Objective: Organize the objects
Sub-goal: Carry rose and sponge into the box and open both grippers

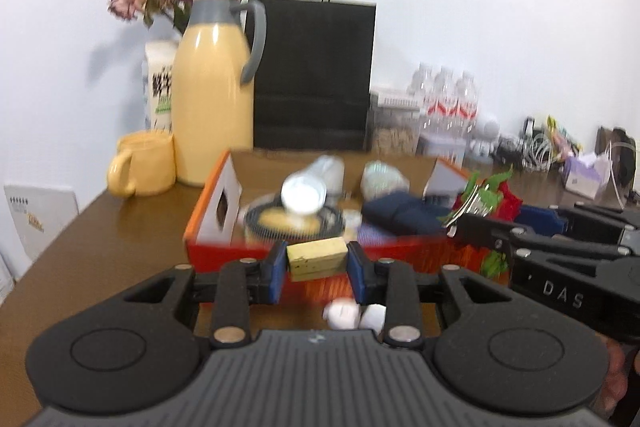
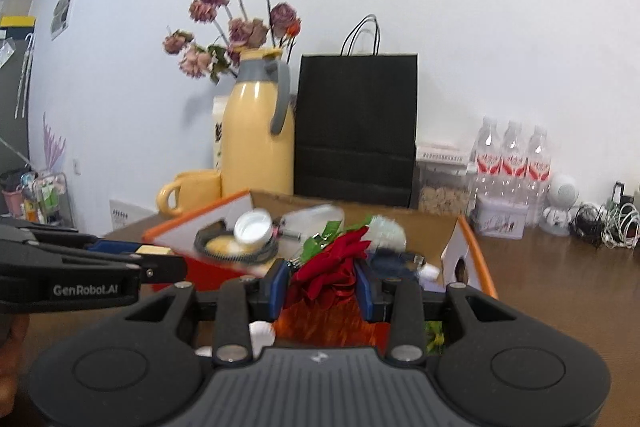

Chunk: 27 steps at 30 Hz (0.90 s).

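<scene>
Holding a pale yellow block [image 1: 317, 259] by its two ends, the left hand-held gripper [image 1: 317, 261] pinches it in the lower centre of its own view, just in front of the red box [image 1: 248, 251]. The blue pads [image 1: 280, 263] catch only the block's end faces, so a jolt or a tilt could let it twist out and fall onto the white crumpled bits [image 1: 342, 313] on the tabletop [image 1: 112, 239] below. The block looks stiff, boxy and two-layered, with a few dark specks on its front.

The box itself is crowded: a round dark-rimmed dish [image 1: 294, 221], a toppled clear bottle with a white cap [image 1: 308, 191], a dark blue fabric bundle [image 1: 404, 213]. Dropping anything in from height could knock the bottle or bounce off it.

Further right, the right hand-held gripper [image 2: 322, 285] is closed on a red artificial rose [image 2: 332, 263], seen at the centre of its view above the box's front wall. The petals are soft and squash between the pads, and green leaves [image 2: 320, 239] stick out upward, so the flower could slide free or snag on the box edge. The two grippers sit near each other, and a careless move could make them collide.
</scene>
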### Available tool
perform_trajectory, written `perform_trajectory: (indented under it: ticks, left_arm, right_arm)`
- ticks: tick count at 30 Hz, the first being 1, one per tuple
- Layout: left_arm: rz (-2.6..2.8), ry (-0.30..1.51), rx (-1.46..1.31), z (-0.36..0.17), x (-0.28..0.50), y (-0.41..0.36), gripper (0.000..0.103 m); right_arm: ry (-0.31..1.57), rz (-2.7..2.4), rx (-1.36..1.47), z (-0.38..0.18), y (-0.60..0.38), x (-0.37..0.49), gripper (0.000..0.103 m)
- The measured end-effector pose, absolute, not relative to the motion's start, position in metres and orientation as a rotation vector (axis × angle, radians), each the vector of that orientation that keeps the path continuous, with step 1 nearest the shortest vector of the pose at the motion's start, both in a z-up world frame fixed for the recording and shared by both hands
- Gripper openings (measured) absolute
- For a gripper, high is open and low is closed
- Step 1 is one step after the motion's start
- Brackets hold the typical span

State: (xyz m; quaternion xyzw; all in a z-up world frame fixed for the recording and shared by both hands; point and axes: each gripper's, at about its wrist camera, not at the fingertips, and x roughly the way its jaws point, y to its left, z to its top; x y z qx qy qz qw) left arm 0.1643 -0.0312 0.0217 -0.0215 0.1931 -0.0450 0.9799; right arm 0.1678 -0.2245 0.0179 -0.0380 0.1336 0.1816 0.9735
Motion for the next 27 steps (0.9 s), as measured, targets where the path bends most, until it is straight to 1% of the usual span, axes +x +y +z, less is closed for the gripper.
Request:
perform_trajectory:
  ticks: [5,10,16,22,25,26,27]
  left_arm:
    - [-0.077,0.327,-0.038,0.044,0.189,-0.04,0.032]
    - [-0.04,0.278,-0.049,0.057,0.221,-0.047,0.032]
    - [-0.01,0.253,-0.104,0.059,0.261,-0.05,0.032]
    - [0.006,0.284,-0.078,0.041,0.277,-0.053,0.032]
    - [0.018,0.286,-0.072,0.037,0.277,-0.052,0.033]
    - [0.032,0.285,-0.071,0.037,0.276,-0.051,0.045]
    - [0.043,0.285,-0.068,0.037,0.276,-0.05,0.057]
  right_arm:
    - [0.217,0.331,-0.1,0.041,-0.222,0.193,0.034]
    - [0.207,0.296,-0.075,0.053,-0.221,0.23,0.034]
    - [0.271,0.256,-0.013,0.038,-0.22,0.276,0.034]
    - [0.323,0.267,-0.035,0.02,-0.22,0.283,0.035]
    - [0.33,0.263,-0.047,0.016,-0.219,0.28,0.037]
    - [0.329,0.255,-0.051,0.015,-0.219,0.279,0.04]
    - [0.328,0.248,-0.053,0.014,-0.219,0.277,0.046]
